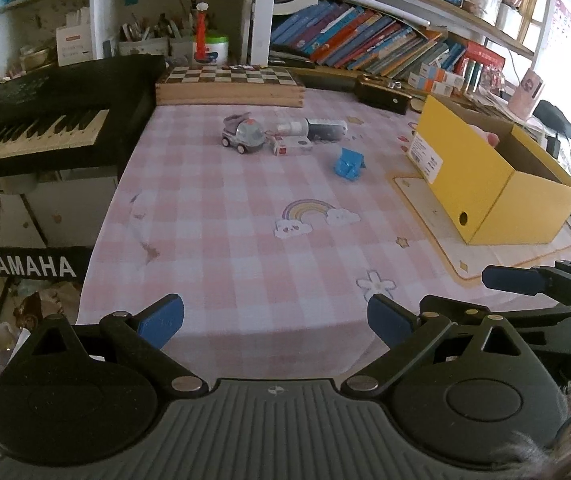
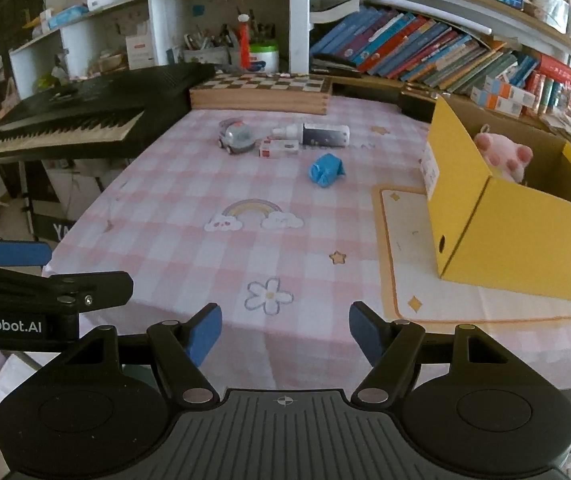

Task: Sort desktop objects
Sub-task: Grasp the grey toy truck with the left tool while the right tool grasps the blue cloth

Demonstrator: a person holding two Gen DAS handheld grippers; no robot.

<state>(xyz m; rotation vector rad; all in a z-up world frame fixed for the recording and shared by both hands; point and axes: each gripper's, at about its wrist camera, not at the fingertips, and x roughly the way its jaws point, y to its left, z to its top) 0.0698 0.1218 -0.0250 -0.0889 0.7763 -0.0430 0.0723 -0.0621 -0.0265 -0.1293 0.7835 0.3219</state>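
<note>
**Both grippers empty, toys short of the yellow box**

Left gripper (image 1: 275,322) and right gripper (image 2: 285,334) hover with fingers spread, grasping nothing. Left of the yellow box (image 2: 525,236), apart from it, lies the blue toy (image 2: 325,170); farther left cluster toy car (image 2: 236,139), small carton (image 2: 279,147) and bottle (image 2: 317,134). A pink plush (image 2: 503,154) sits inside.

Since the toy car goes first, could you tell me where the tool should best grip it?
Probably across the small grey toy car with the clear dome, pads on its two long sides above the wheels. Come from above on the near side; the small red-and-white box crowds its right end.
</note>
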